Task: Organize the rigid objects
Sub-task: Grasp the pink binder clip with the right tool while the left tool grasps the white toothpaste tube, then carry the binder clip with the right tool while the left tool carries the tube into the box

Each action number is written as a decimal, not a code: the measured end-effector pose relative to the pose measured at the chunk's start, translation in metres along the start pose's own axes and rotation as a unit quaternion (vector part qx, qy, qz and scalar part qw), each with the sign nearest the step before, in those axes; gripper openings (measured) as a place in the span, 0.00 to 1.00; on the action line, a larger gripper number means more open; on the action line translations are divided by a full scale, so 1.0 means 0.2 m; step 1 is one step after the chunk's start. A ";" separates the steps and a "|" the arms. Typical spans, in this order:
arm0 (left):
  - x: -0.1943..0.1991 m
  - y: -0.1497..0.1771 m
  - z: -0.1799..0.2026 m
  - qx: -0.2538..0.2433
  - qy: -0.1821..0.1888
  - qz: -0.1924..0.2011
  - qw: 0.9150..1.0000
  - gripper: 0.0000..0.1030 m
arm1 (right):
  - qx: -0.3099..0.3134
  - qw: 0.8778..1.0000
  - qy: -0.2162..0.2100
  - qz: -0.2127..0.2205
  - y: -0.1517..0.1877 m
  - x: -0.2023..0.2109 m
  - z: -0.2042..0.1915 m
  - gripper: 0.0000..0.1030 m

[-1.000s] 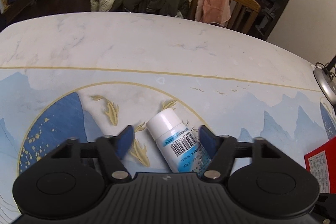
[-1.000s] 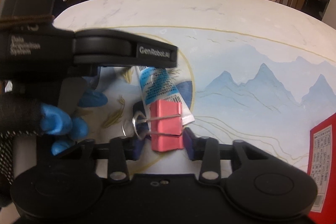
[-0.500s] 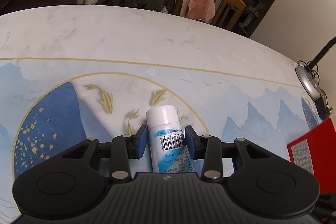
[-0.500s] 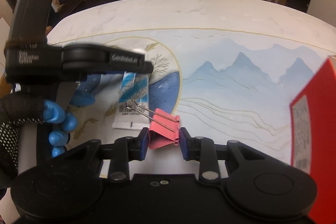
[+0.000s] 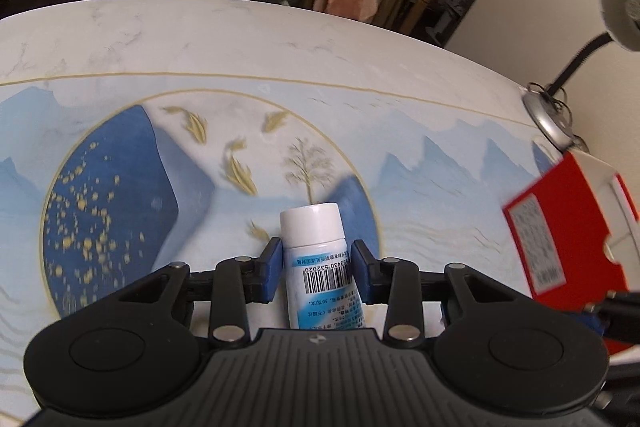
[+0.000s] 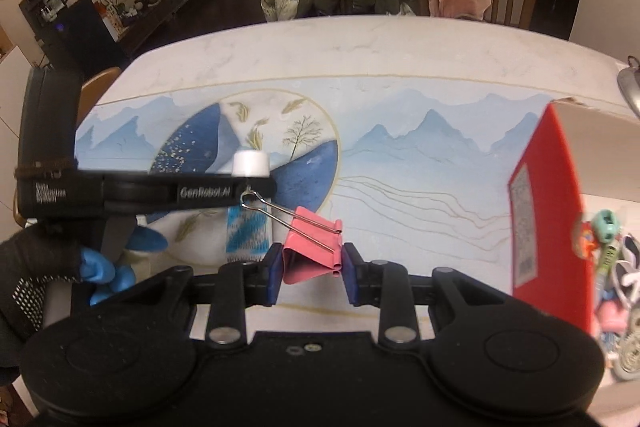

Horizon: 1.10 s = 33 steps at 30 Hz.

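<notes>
left gripper (image 5: 316,265): jaws clamped on white-capped blue-and-white plastic tube (image 5: 320,267) (cap forward), held above painted counter (image 5: 280,59) | right gripper (image 6: 308,273): jaws closed on pink metal binder clip (image 6: 314,249), beside red cardboard box (image 6: 552,227)

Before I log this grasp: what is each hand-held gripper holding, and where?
Left hand-held gripper: white-capped tube, pinched just below its cap. Right hand-held gripper: pink binder clip, pinched across its body.
</notes>
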<state>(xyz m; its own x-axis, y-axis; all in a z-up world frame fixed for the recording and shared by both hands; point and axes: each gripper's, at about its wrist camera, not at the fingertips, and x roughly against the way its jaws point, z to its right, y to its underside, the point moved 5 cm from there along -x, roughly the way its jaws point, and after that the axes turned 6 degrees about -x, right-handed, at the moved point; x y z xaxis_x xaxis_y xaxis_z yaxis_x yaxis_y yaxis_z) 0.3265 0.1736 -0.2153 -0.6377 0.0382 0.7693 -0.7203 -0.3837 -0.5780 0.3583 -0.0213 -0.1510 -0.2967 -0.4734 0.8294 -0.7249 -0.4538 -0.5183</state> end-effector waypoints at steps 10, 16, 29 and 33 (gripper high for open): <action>0.22 0.16 0.16 -0.007 0.024 0.010 1.000 0.34 | 0.006 0.999 0.003 0.036 0.08 0.29 0.08 0.28; 0.34 0.19 0.32 -0.011 0.043 0.009 0.999 0.34 | 0.003 0.998 0.001 0.056 0.09 0.43 0.20 0.28; 0.59 0.08 0.77 -0.055 0.063 0.061 0.995 0.34 | -0.016 0.995 0.004 0.099 0.07 0.64 0.58 0.28; 0.59 0.03 0.93 -0.070 0.072 0.064 0.993 0.34 | -0.023 0.994 0.010 0.110 0.08 0.69 0.72 0.28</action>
<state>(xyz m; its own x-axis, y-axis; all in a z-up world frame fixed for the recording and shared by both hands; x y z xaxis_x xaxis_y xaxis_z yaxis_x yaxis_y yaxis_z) 0.2972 0.0034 -0.0773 -0.7520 0.1317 0.6458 -0.6547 -0.2621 -0.7089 0.3954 -0.2018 -0.0743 -0.4629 -0.5423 0.7012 -0.6683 -0.3062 -0.6780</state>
